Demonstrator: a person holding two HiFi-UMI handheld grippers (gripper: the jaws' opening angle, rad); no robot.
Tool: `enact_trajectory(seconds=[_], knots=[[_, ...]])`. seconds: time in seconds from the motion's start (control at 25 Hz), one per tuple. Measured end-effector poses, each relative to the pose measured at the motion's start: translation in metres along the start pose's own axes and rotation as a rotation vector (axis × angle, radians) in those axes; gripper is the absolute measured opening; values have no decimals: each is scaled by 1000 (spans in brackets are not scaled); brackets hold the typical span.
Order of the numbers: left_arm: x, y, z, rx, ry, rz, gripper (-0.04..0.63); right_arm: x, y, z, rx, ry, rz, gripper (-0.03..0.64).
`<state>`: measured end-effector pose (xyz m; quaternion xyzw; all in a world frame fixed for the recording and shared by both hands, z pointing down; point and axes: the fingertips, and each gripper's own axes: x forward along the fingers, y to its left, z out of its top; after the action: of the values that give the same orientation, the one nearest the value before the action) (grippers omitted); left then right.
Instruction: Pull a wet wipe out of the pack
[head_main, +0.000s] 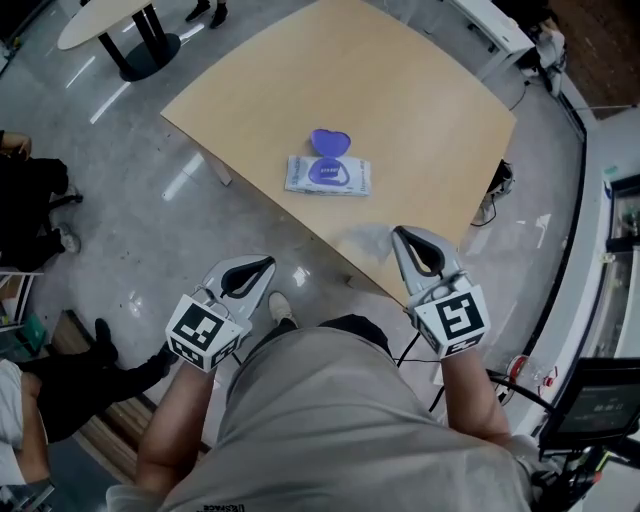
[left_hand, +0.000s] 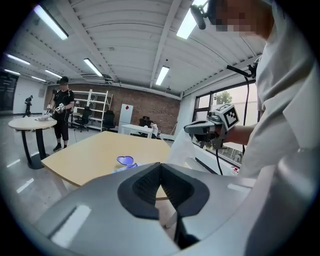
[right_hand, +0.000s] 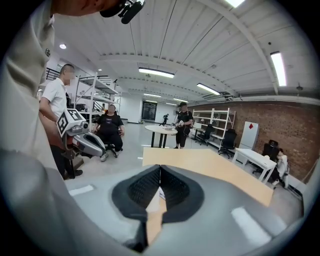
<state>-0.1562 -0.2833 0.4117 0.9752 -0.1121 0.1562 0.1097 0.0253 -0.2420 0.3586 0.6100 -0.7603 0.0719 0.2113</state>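
— Where does the pack (head_main: 327, 176) lie from your tongs?
— Ahead on the worktop (head_main: 420, 110), long side crosswise, well apart from both and roughly midway between them.
— And the wet wipe (left_hand: 181, 146)?
— Your right tongs (head_main: 398, 231) look clenched on it, clear of the pack. Your left tongs (head_main: 270, 262) are clenched on nothing.
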Motion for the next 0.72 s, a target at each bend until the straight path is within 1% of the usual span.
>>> enact_trajectory(seconds=[0.16, 0.28, 0.4, 0.52, 0.6, 0.72], knots=[[5, -29, 6, 21, -5, 37, 5, -27, -5, -5, -2, -31, 41, 3], [21, -60, 13, 14, -30, 74, 5, -54, -11, -17, -20, -53, 74, 3], [38, -100, 21, 9, -59, 110, 5, -86, -18, -31, -21, -83, 115, 3], [50, -145, 23, -6, -69, 129, 5, -111, -22, -53, -7, -102, 173, 3], [48, -179, 20, 0, -61, 145, 5, -130, -19, -66, 3, -110, 210, 3], [33, -221, 15, 20, -31, 197, 5, -159, -9, -81, 10, -107, 251, 3]])
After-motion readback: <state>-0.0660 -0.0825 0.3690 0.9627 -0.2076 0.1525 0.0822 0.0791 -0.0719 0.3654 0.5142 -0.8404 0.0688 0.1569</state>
